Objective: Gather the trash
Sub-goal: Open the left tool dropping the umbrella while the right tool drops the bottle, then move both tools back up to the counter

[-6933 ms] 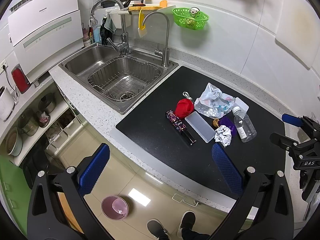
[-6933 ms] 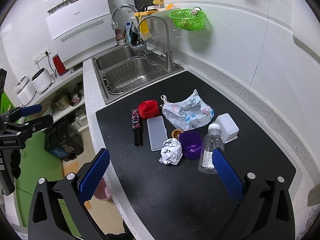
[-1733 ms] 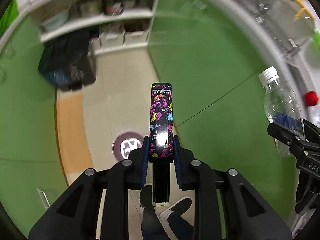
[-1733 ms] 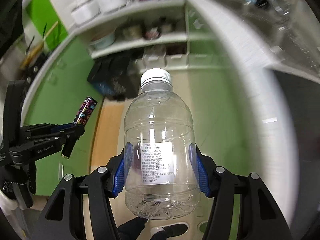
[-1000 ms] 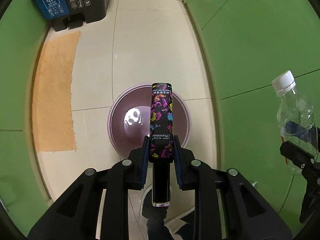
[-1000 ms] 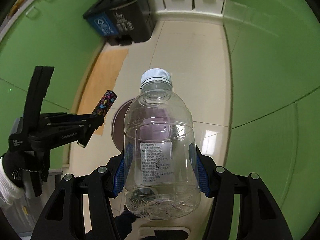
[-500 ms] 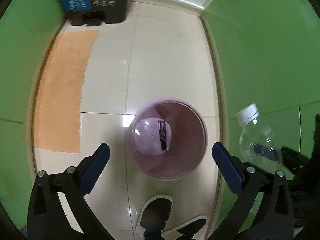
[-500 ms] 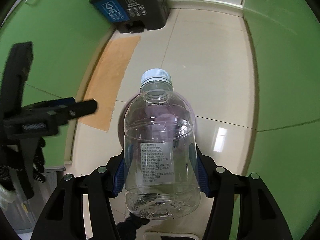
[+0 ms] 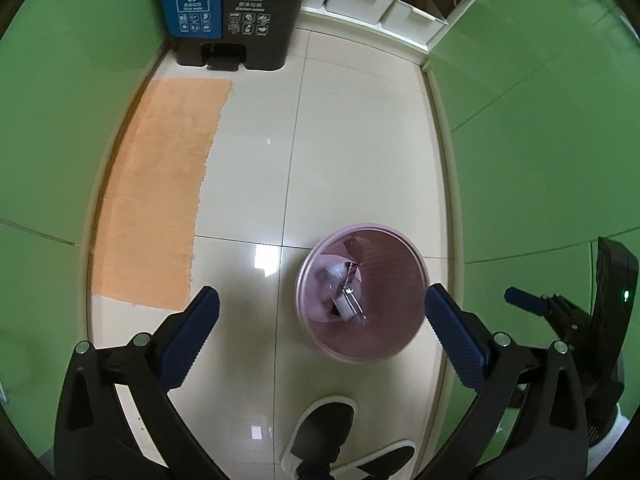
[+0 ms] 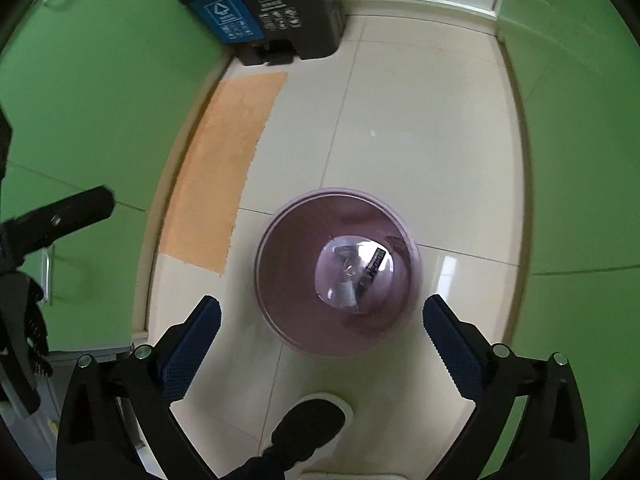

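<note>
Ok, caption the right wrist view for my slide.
Open right claw above round pink plastic bin holding clear plastic bottle and black patterned tube.

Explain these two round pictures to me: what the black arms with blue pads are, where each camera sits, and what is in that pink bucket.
No robot here: a person holds a two-finger claw in each hand, each carrying a fisheye camera that looks along the fingers, hence the round pictures. One picture is from the left claw, the other from the right claw. Both point down at a tiled floor. The blue strips are the gripping pads. Both claws are open and empty; the right one's jaws have just opened. In the pink bin lie a clear plastic bottle and a dark patterned tube. Nearby are an orange mat, a black pedal bin and the person's shoe.
</note>
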